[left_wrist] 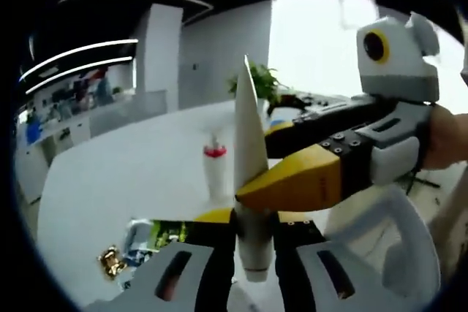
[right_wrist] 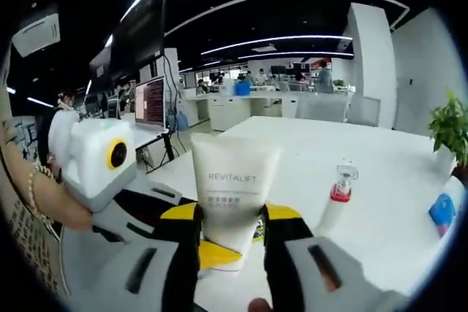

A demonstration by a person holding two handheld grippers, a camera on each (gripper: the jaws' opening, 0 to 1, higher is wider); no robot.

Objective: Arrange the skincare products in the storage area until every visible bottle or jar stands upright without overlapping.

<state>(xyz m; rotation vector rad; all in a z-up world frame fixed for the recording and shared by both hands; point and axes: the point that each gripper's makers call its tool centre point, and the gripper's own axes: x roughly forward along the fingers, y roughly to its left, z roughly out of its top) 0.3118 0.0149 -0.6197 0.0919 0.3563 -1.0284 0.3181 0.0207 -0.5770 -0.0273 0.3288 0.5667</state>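
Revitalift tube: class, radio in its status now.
Both grippers, left and right, shut on the Revitalift tube. Tube upright, lifted. Spray bottle stands behind, clear.

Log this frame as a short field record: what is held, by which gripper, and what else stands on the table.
held item: white Revitalift tube, upright
left gripper: shut on the tube's lower end
right gripper: shut on the tube
surface: white table
also standing: red-collared pump bottle, upright, apart from the tube
other: potted plant; small packets near the left gripper

left hand-held gripper (left_wrist: pixel 255 253): jaws clamped | right hand-held gripper (right_wrist: pixel 232 242): jaws clamped, crossing the left's from the right
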